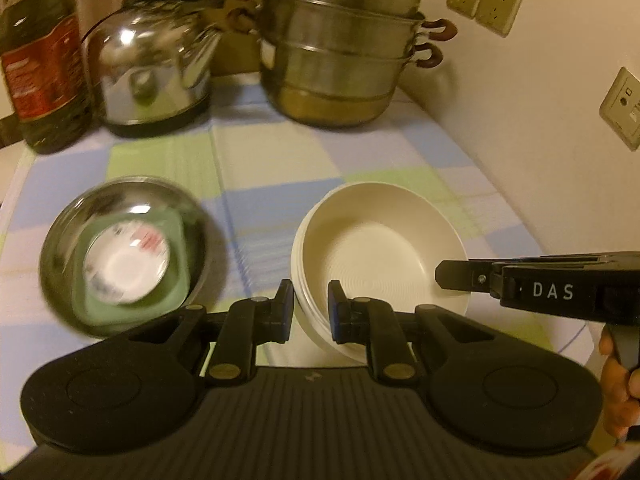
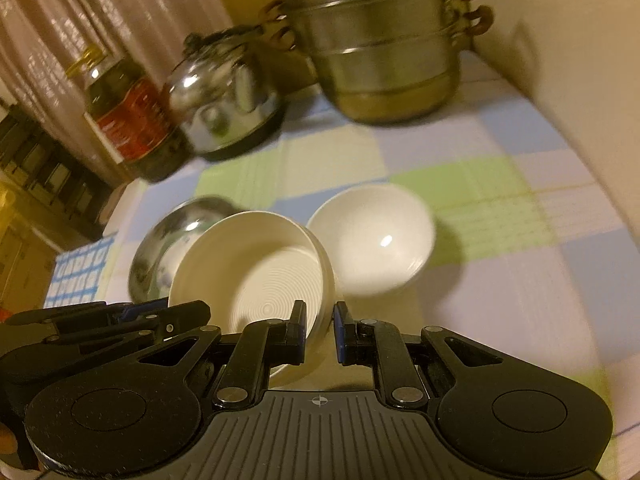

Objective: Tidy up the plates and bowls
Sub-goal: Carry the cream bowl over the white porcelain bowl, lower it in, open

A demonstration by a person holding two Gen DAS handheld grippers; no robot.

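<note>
Both our claws, left claw [image 1: 311, 306] and right claw [image 2: 320, 330], clench opposite rims of the cream plate [image 1: 380, 256], tilted above the counter [image 1: 272, 168]. Blur smears the steel bowl [image 1: 120, 256] beside it; open cloth lies behind.

Dim warm yellow light, glare spots on kettle [image 1: 154, 68] and steamer pot [image 1: 340, 44], heavy motion blur, fisheye bending at edges.

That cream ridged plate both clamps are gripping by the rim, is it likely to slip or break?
The cream plate looks rigid, keeping its shape with the left gripper and right gripper pinching opposite rim edges. Its glossy surface suggests it may slide between the pads. It appears ceramic or melamine, so a drop onto the checked tablecloth might chip it.
</note>
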